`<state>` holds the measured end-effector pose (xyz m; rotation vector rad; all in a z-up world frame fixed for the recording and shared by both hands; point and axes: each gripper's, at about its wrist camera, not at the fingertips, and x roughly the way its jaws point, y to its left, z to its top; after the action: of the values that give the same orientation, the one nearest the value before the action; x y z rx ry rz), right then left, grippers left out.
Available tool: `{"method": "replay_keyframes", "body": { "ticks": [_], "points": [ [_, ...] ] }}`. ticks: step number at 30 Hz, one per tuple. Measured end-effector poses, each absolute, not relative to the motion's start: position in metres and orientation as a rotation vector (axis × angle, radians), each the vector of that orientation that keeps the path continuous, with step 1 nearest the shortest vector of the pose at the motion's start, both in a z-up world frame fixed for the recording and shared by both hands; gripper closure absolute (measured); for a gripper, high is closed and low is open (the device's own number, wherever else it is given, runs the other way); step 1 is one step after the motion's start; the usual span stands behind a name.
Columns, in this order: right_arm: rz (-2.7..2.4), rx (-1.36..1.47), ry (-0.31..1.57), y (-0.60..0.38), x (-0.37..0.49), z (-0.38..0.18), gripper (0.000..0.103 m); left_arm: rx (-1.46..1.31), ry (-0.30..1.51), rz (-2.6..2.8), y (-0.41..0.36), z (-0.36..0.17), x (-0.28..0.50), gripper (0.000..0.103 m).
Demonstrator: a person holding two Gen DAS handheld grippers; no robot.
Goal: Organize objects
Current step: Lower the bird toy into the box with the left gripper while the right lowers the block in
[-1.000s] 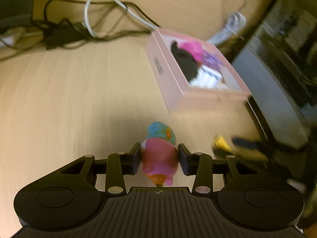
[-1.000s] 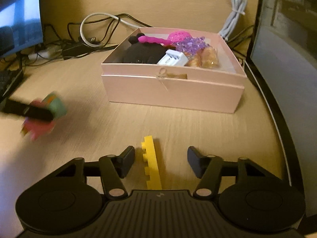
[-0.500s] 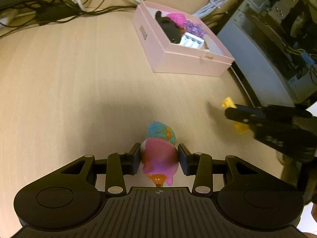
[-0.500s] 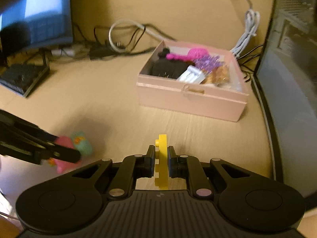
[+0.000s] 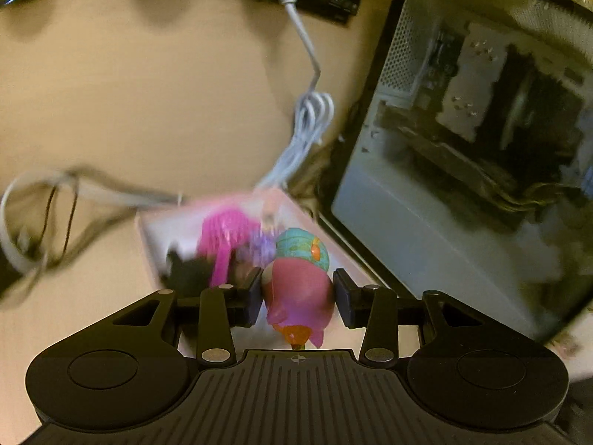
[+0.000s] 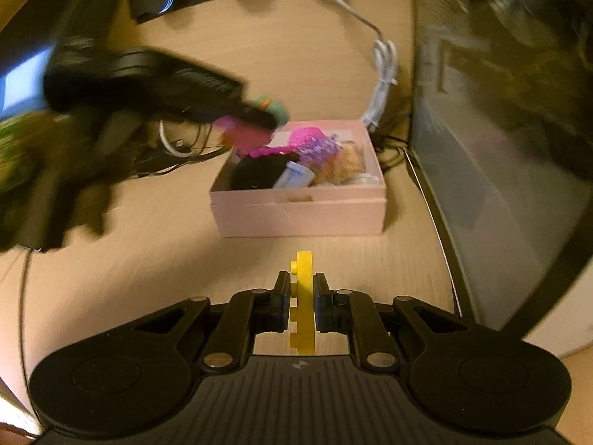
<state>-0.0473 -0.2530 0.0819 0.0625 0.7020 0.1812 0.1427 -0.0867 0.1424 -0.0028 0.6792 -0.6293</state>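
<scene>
We see the right gripper (image 6: 301,302) clamp its jaws on the yellow brick (image 6: 303,304), long axis pointing ahead toward the pink box (image 6: 300,215), while the left gripper (image 5: 298,293) grips the pink toy (image 5: 298,289).

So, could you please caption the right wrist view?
Right claw grips a yellow brick near the pink box.

The left wrist camera looked forward and down along its fingers (image 5: 255,293), close above the pink box (image 5: 148,230), with the PC case (image 5: 463,185) right of the fingers. The right wrist camera sat farther back, facing the box (image 6: 300,215) ahead of its fingers (image 6: 281,300). Both views shared the box, white cable (image 6: 383,74) and case.
</scene>
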Motion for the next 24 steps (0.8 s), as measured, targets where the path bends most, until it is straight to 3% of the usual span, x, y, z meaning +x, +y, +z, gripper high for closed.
{"method": "replay_keyframes", "body": {
  "ticks": [4, 9, 16, 21, 24],
  "points": [
    [0.159, 0.121, 0.716, -0.263, -0.048, 0.072, 0.091, 0.077, 0.791, -0.595, -0.112, 0.114, 0.178, 0.057],
    [0.151, 0.154, 0.733, -0.271, -0.037, 0.062, 0.091, -0.156, 0.712, -0.531, -0.081, 0.130, 0.182, 0.058],
    [0.152, 0.082, 0.630, -0.264, 0.019, 0.092, 0.091, -0.260, 0.697, -0.477, -0.029, 0.140, 0.142, 0.058],
    [0.094, 0.057, 0.506, -0.257, 0.088, 0.117, 0.091, -0.317, 0.793, -0.371, 0.008, 0.108, 0.104, 0.058],
    [0.069, 0.057, 0.532, -0.253, 0.122, 0.109, 0.086, -0.333, 0.860, -0.330, 0.016, 0.091, 0.096, 0.058]
  ]
}}
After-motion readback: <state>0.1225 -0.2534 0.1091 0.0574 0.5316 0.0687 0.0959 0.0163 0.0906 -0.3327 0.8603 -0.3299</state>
